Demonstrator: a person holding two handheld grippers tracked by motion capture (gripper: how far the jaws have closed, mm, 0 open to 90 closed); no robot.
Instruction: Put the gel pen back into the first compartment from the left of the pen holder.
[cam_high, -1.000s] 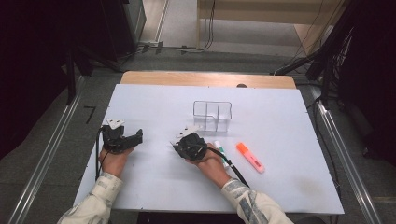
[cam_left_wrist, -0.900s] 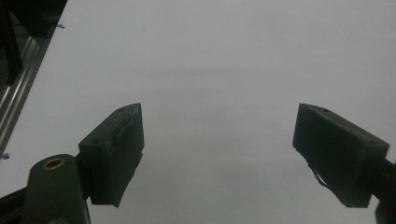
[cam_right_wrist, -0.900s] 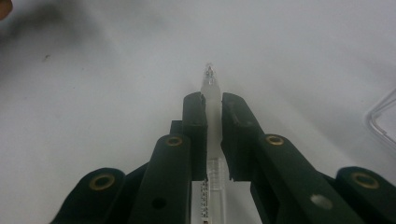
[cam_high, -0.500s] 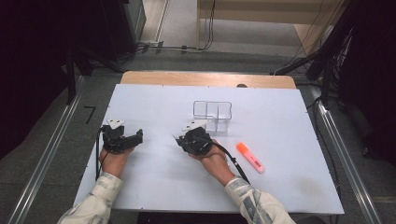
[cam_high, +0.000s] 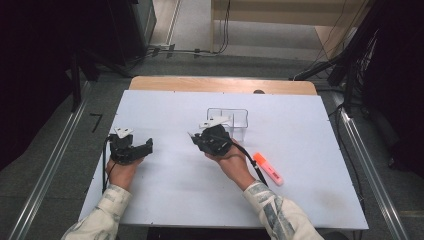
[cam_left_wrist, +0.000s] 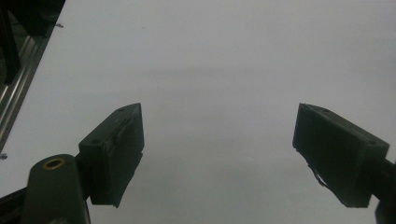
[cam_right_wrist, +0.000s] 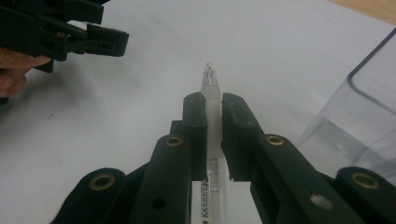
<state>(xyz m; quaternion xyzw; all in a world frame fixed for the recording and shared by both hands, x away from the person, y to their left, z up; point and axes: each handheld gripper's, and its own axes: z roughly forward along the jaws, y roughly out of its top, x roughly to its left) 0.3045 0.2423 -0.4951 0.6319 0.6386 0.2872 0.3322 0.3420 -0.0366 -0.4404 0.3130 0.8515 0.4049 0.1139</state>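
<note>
My right claw (cam_right_wrist: 213, 119), clamped on a clear pen (cam_right_wrist: 211, 93), has risen toward the clear box (cam_high: 235, 118); left claw (cam_left_wrist: 219, 149) gapes over open counter (cam_high: 165, 115).

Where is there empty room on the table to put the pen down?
Between the left tool and right tool the white table is bare, and so is its right end beyond the orange highlighter. It is crowded around the clear box, near the held pen.

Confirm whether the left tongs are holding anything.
No, the left tongs stand wide open over the bare white table.
</note>
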